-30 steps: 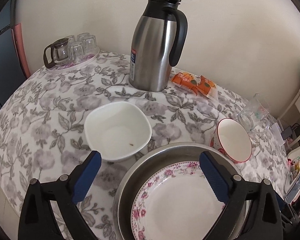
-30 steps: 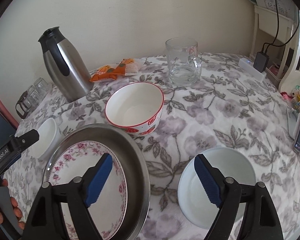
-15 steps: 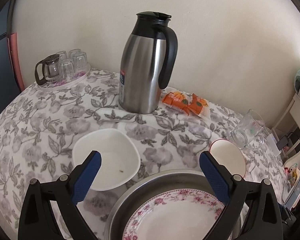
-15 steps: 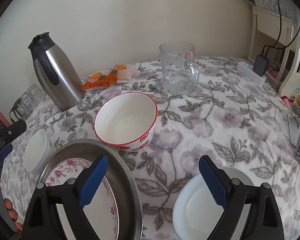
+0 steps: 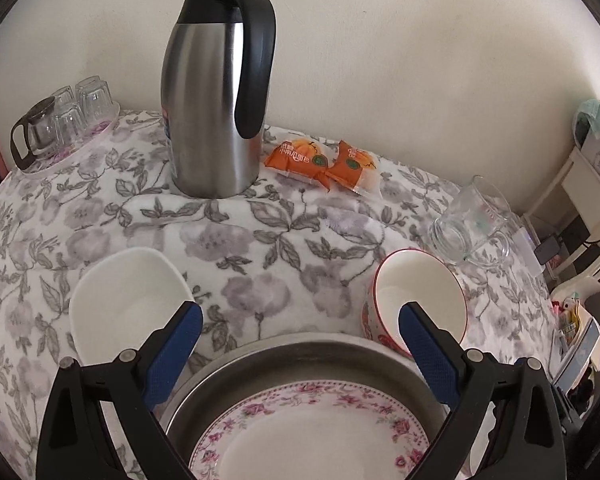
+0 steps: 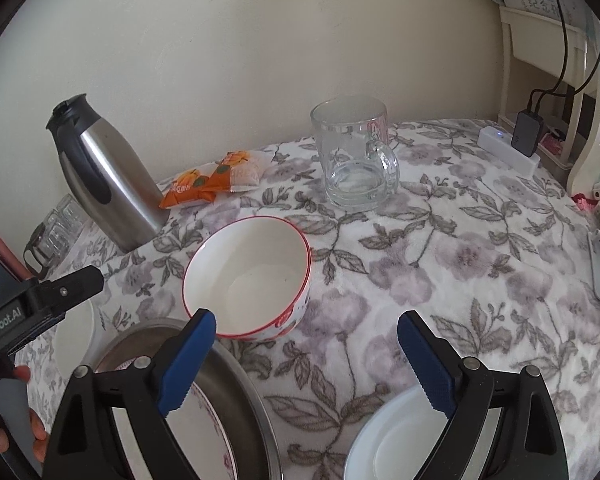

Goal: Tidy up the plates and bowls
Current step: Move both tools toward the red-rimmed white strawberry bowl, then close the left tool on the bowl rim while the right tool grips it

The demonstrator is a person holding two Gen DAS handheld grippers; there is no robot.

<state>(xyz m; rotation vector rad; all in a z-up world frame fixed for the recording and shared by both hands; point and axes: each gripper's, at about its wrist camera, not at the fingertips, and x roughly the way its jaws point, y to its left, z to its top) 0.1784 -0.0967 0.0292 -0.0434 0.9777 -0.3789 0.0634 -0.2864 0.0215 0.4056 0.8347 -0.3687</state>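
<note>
A floral-rimmed plate [image 5: 312,432] lies inside a round metal pan [image 5: 292,346] at the near edge of the table. My left gripper [image 5: 300,324] hangs open over the pan's far rim, nothing between its blue pads. A square white bowl [image 5: 120,300] sits left of the pan; a red-rimmed bowl [image 5: 416,292] sits at its right. In the right wrist view the red-rimmed bowl [image 6: 252,276] lies just beyond my open, empty right gripper [image 6: 306,330]. The metal pan [image 6: 236,400] is under its left finger, a plain white plate [image 6: 396,444] under its right one.
A steel thermos jug [image 5: 216,92] stands at the back, orange snack packets [image 5: 324,162] beside it. A glass mug [image 6: 354,156] stands back right, small glasses on a tray [image 5: 60,116] back left. A power strip [image 6: 508,152] and shelf crowd the right edge. A person's hand [image 6: 16,428] holds the left gripper.
Both grippers have drawn back toward the near edge, so the pan and plates sit lower in view. The red-rimmed bowl now sits closer to the right gripper's left finger.
</note>
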